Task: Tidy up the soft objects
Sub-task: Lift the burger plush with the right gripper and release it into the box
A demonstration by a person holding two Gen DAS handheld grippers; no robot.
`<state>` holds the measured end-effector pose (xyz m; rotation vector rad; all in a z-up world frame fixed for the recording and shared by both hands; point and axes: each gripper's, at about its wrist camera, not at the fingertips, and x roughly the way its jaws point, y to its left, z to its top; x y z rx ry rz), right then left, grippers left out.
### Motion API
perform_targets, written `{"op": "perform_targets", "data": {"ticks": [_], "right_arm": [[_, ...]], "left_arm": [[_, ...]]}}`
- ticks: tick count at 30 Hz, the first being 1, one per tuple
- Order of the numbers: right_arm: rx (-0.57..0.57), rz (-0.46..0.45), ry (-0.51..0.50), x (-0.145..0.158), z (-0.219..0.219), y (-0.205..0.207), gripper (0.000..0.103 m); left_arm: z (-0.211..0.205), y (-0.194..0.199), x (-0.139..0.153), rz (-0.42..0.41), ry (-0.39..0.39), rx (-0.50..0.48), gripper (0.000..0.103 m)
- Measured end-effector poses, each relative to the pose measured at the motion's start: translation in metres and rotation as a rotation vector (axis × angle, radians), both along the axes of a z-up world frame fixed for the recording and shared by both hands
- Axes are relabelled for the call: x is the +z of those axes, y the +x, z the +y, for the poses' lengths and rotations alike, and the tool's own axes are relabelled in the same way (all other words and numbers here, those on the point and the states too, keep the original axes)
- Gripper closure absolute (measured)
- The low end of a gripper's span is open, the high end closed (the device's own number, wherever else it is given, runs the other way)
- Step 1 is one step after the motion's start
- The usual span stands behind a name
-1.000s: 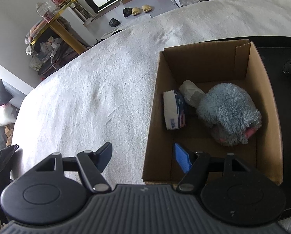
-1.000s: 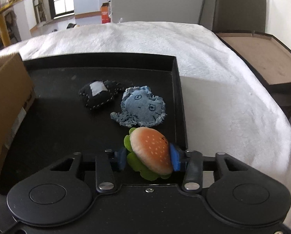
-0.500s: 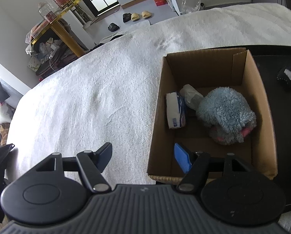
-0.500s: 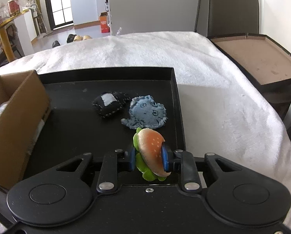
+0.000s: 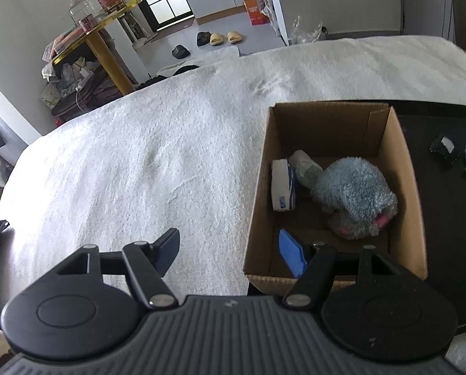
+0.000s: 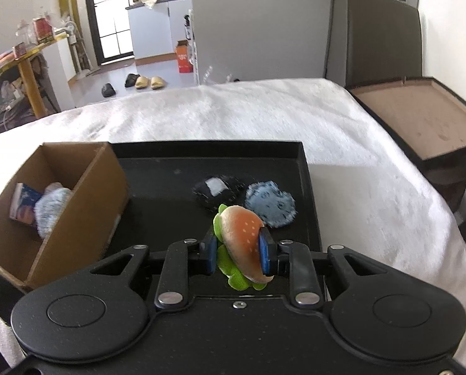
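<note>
White bedspread [image 6: 342,143], black tray [image 6: 158,172]: sorting underway.
Right gripper [image 6: 238,253] is squeezing the burger plush [image 6: 240,231]; cardboard box [image 6: 83,218] is sitting leftward, probably lower. Left gripper [image 5: 230,251] is hovering wide, empty.

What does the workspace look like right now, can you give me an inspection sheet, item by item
Surface: white fluffy blanket under a black tray.
Job's things: burger plush gripped; black patch toy and denim toy on the tray; cardboard box holds a grey-blue plush, tissue pack and a pale wrapped bundle.
Clutter: nothing seen.
Grippers: right gripper shut on the burger plush; left gripper open, empty.
Cables: nothing seen.
Surroundings: slippers, yellow shelf.
</note>
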<state>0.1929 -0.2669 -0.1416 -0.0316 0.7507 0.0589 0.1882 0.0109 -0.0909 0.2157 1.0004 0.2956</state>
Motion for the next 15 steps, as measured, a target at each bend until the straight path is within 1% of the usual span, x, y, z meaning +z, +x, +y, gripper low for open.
{"op": "perform_targets", "data": {"ticks": [4,8,11,15], "right_arm": [[0.02,-0.02,-0.003,0.011,0.011,-0.003,0.078],[0.038,-0.039,-0.015,0.019,0.023,-0.005,0.078],[0.054,-0.048,-0.02,0.024,0.032,-0.008,0.078],[0.082,-0.056,-0.032,0.028,0.046,-0.012,0.078]], "left_arm": [[0.0,-0.002,0.003,-0.007,0.022,-0.051,0.034],[0.005,-0.002,0.004,-0.021,-0.037,-0.051,0.034],[0.007,-0.001,0.0,-0.021,-0.03,-0.063,0.034],[0.018,-0.001,-0.003,-0.016,-0.085,-0.039,0.034]]}}
